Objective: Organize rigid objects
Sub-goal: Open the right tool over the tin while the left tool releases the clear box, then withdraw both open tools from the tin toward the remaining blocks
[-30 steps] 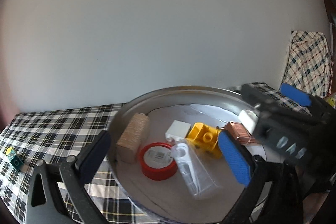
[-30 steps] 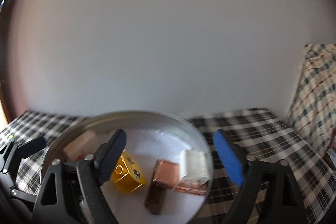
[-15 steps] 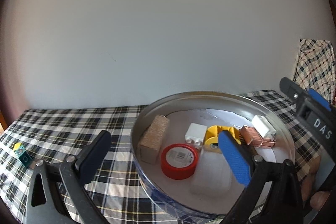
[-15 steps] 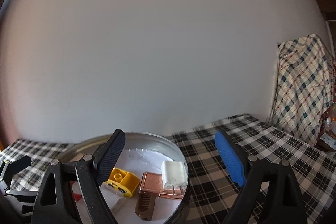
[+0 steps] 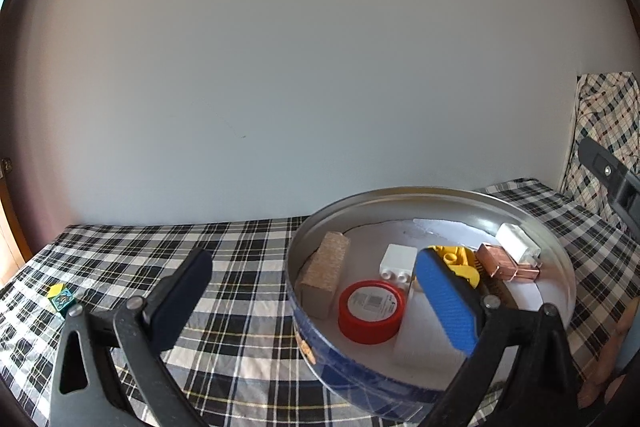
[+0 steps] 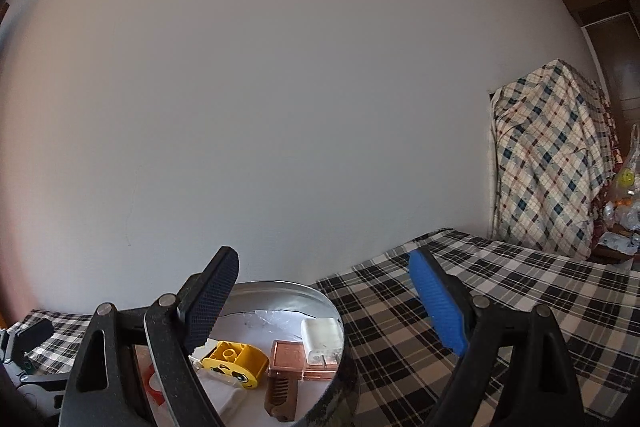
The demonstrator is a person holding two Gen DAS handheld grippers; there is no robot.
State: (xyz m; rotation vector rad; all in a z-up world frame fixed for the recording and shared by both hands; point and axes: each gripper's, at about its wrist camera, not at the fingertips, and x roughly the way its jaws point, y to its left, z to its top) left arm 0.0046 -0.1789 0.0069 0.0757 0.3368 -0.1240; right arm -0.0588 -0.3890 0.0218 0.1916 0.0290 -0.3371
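A round metal tin (image 5: 420, 189) stands on the checked tablecloth (image 5: 240, 267). Inside lie a cork block (image 5: 324, 271), a red tape roll (image 5: 370, 311), a white brick (image 5: 398, 261), a yellow brick (image 5: 460, 261), a copper-coloured piece (image 5: 500, 263), a small white box (image 5: 516, 245) and a pale plastic piece (image 5: 420, 343). My left gripper (image 5: 312, 303) is open above the tin's near left rim, holding nothing. In the right wrist view the tin (image 6: 276, 285) sits low left. My right gripper (image 6: 322, 303) is open and empty, above and behind the tin's right side.
A small green and yellow cube (image 5: 60, 297) lies alone at the cloth's far left. A plain wall backs the table. Furniture draped in checked fabric (image 6: 548, 163) stands at the right. A person's hand (image 5: 622, 323) shows at the lower right edge.
My right gripper has drawn away from over the tin toward the right and turned. The left gripper has shifted left, so the tin now sits further right. The white box rests in the tin.
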